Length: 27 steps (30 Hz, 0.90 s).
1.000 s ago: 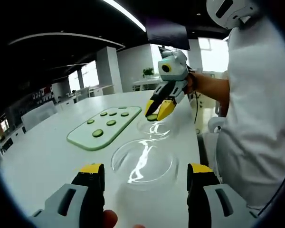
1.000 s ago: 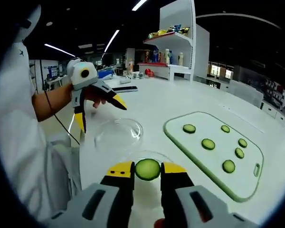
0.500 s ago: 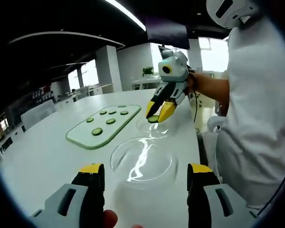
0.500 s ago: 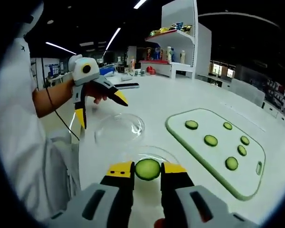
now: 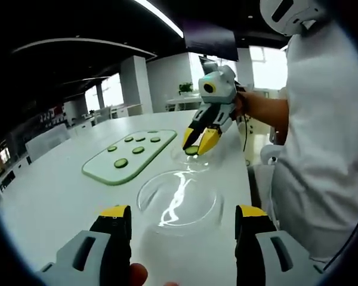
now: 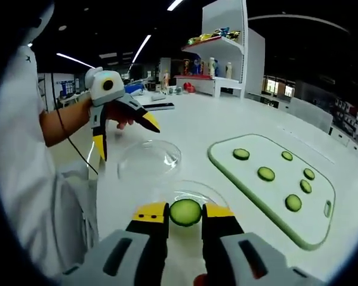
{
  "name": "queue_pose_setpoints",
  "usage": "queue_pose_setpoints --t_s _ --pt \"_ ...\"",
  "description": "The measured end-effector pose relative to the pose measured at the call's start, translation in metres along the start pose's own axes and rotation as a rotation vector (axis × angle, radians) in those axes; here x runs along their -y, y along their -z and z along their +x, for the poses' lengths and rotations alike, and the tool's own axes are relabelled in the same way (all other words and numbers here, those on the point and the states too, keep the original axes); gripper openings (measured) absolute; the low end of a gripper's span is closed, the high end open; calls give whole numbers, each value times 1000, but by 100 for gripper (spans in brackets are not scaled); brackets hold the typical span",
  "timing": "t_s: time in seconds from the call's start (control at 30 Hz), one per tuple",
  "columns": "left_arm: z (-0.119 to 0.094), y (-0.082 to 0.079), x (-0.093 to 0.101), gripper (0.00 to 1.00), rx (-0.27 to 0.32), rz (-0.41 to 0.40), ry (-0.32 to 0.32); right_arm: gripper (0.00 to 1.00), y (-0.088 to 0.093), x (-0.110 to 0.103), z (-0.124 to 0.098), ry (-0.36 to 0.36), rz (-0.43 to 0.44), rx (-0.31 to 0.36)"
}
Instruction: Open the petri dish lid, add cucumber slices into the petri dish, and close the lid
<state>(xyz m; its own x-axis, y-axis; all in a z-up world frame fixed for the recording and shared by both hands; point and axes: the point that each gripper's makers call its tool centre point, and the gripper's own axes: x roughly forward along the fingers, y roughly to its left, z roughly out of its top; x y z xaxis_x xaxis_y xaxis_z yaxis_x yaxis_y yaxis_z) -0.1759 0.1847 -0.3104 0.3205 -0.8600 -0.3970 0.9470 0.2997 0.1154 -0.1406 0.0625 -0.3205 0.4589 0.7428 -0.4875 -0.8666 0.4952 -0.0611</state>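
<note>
My right gripper (image 6: pixel 185 215) is shut on a round green cucumber slice (image 6: pixel 185 212), held just above the clear petri dish base (image 6: pixel 210 192) on the white table. In the left gripper view the right gripper (image 5: pixel 195 147) holds the cucumber slice (image 5: pixel 192 150) over the dish base (image 5: pixel 197 162). The clear lid (image 5: pixel 179 199) lies on the table right ahead of my left gripper (image 5: pixel 183 214), whose jaws stand wide open and empty. In the right gripper view the left gripper (image 6: pixel 127 142) hovers open over the lid (image 6: pixel 149 161).
A pale green cutting board (image 6: pixel 268 187) with several cucumber slices lies beside the dishes, also the cutting board (image 5: pixel 128 156) at left. The person in white (image 5: pixel 322 137) stands at the table edge. Shelves with bottles (image 6: pixel 212 65) stand far back.
Both views have drifted only slightly. The right gripper still holds the slice over the dish base, perhaps a touch lower. The left gripper stays open by the lid.
</note>
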Motion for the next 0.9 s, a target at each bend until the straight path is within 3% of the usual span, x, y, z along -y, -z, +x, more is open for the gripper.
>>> queue_pose_setpoints --t_s 0.53,0.67,0.9 --pt "0 3 4 69 -15 -4 6 22 0 -2 1 -12 -6 -9" --pt "-2 -3 5 70 22 -24 10 22 2 -3 2 -16 -9 -18" --pt "0 4 5 70 -5 -16 12 22 3 -6 3 -28 -16 -23"
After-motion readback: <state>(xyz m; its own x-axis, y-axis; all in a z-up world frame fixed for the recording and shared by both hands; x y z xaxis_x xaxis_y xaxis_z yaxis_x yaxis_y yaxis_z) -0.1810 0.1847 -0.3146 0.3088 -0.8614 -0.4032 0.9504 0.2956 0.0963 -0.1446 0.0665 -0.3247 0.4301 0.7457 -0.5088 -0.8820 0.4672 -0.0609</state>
